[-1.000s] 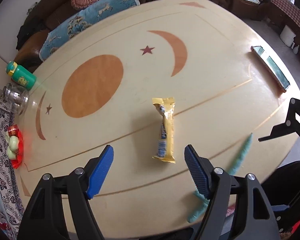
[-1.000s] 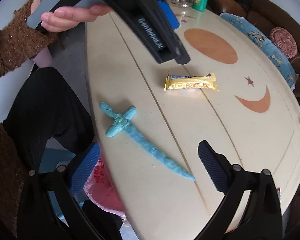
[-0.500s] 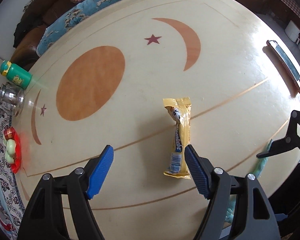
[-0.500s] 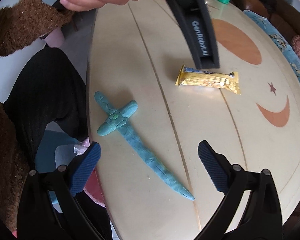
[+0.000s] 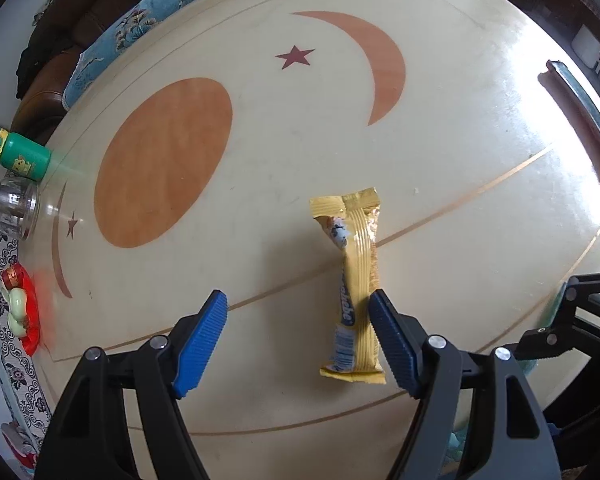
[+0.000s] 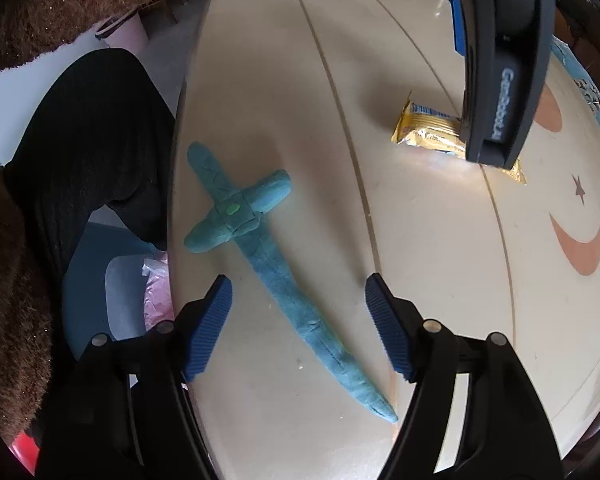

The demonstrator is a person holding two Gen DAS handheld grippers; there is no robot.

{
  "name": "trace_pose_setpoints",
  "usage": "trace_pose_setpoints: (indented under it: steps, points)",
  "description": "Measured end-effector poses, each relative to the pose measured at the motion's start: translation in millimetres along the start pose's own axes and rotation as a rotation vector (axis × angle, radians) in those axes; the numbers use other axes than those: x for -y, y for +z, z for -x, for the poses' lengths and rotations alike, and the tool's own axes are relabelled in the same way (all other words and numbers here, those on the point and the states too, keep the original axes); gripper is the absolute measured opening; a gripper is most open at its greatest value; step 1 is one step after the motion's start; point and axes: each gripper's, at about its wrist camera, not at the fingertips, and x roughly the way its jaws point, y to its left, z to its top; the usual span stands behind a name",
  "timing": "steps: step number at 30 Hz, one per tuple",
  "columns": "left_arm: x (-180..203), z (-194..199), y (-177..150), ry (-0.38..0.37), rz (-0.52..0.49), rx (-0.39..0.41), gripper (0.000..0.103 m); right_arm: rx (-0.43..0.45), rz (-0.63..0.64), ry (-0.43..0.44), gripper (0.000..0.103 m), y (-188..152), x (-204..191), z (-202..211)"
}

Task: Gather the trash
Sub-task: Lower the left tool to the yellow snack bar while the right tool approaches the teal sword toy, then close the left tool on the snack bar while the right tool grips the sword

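Lower right of the left view, the yellow wrapper [image 5: 356, 292] lies lengthwise beside the spread left tool's [image 5: 298, 340] right finger, needing a rightward shift; right tool [image 6: 298, 320] spread too.

Cream table, yellow wrapper, teal sword

The table [image 5: 440, 128] is pale cream with an orange oval, an orange crescent, dark red stars and thin gold lines. The wrapper [image 5: 356, 292] is yellow with blue lettering and a white barcode patch. The sword [image 6: 260, 240] is teal with a green dot at its cross. Both grippers, left [image 5: 296, 338] and right [image 6: 298, 324], are black with ribbed blue pads. The bottle [image 5: 18, 158] is green with a yellow-trimmed cap.
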Motion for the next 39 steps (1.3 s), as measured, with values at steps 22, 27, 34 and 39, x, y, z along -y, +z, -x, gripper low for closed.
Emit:
trace_pose_setpoints:
  steps: [22,27,34,39]
  points:
    - [8,-22,7,-0.007,-0.040,-0.047,0.072,-0.019,0.046,0.015,0.069,14,8,-2]
    - [7,-23,9,-0.028,-0.026,-0.055,0.069,-0.025,0.045,0.013,0.066,19,5,-4]
    - [11,-21,10,-0.080,-0.029,-0.071,0.044,-0.033,0.049,0.011,0.046,19,-2,-4]
    - [21,-19,10,-0.100,-0.045,-0.078,0.021,-0.033,0.053,0.005,0.020,18,-16,-1]
